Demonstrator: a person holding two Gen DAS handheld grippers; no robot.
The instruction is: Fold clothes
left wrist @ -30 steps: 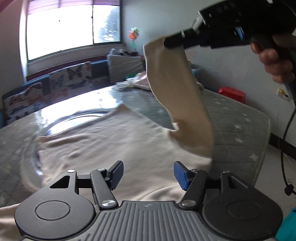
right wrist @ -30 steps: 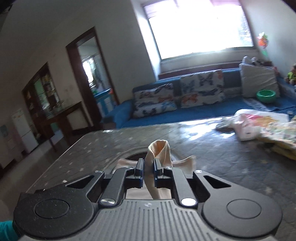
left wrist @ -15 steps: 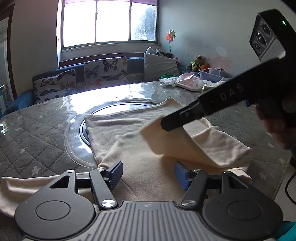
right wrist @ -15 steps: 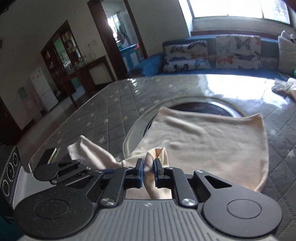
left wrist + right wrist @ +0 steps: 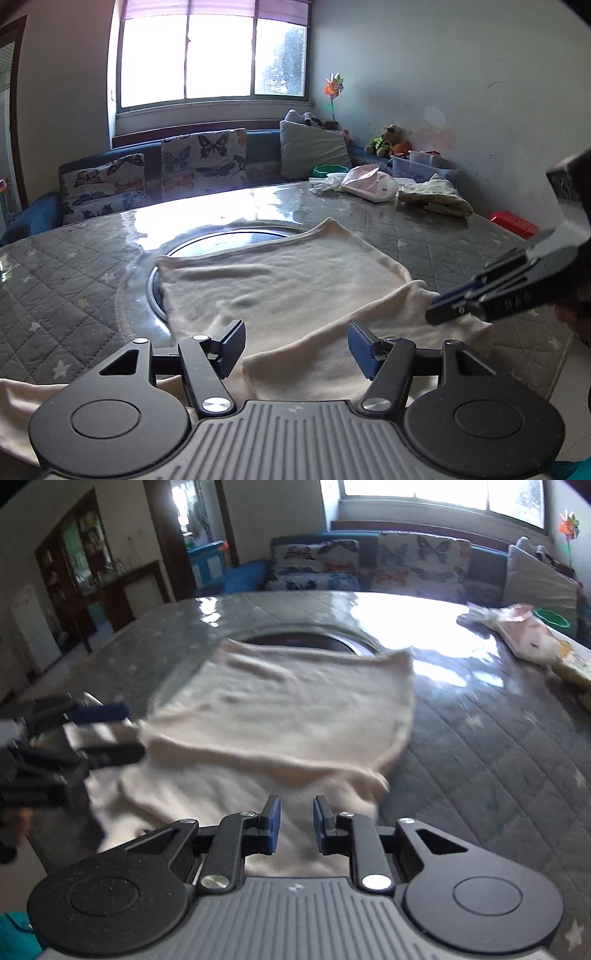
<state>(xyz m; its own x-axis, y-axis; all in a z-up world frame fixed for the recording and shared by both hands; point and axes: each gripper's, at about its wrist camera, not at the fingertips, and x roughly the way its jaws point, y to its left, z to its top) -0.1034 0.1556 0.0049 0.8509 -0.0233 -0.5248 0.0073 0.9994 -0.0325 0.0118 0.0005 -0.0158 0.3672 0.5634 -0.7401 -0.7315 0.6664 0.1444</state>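
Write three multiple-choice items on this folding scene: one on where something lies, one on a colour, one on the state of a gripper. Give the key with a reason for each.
1. The cream garment lies partly over:
A. a round inset in the table
B. a sofa cushion
C. the red box

2. The pads on the left gripper are:
A. green
B. blue
C. white

3. The right gripper is:
A. clamped on a bunched sleeve
B. open, nothing pinched
C. holding a bag

Key: 1 A, the garment's far edge covers the round inset. 2 B, both pads show blue. 3 B, its jaws have just been opening and stand apart above the cloth.
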